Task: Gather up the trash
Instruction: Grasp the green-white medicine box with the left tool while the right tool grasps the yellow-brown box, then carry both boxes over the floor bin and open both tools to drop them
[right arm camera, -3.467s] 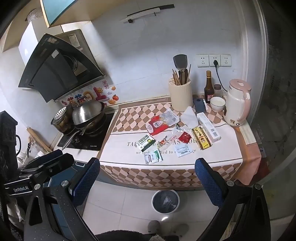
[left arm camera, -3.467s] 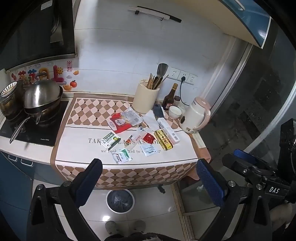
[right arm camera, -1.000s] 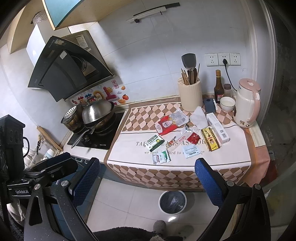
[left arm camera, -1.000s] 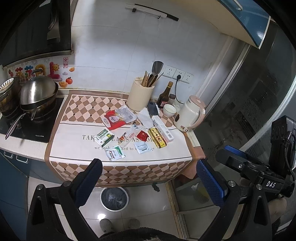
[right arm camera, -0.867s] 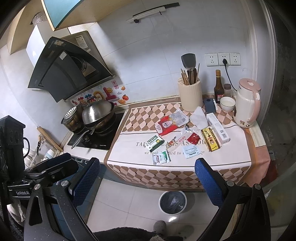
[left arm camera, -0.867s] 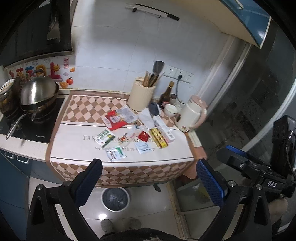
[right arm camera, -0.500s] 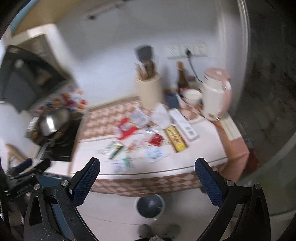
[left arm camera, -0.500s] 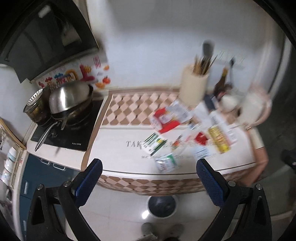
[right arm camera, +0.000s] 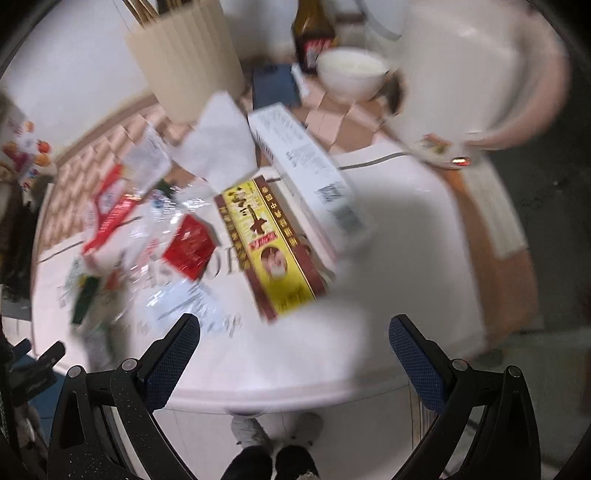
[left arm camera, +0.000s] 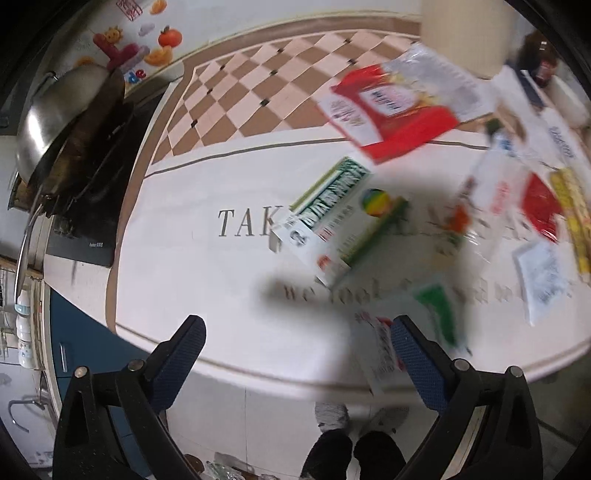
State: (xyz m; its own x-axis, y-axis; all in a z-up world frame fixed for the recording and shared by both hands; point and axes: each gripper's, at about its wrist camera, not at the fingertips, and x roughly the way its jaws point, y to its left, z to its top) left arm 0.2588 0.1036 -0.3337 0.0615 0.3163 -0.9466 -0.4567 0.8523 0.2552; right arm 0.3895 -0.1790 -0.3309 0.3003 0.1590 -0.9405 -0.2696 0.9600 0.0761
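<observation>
Trash lies scattered on the counter cloth [left arm camera: 207,280]. In the left wrist view a green and white box [left arm camera: 332,218] lies just ahead of my open, empty left gripper [left arm camera: 297,354], with a red packet [left arm camera: 388,107] beyond and a small green sachet [left arm camera: 432,310] near the right finger. In the right wrist view a yellow and brown box [right arm camera: 269,243] lies just ahead of my open, empty right gripper [right arm camera: 293,354], beside a long white box [right arm camera: 306,166], a red sachet [right arm camera: 190,247] and a white tissue [right arm camera: 218,147]. Both views are blurred.
A steel wok [left arm camera: 55,110] sits on the hob at the left. A cream utensil holder [right arm camera: 184,55], a dark bottle [right arm camera: 314,29], a white bowl [right arm camera: 351,74] and a pink-white kettle [right arm camera: 472,81] stand at the back right. The counter's front edge is just under both grippers.
Both grippers have moved quickly forward and down from well back in the room to just above the counter's front edge. Both stay open and empty.
</observation>
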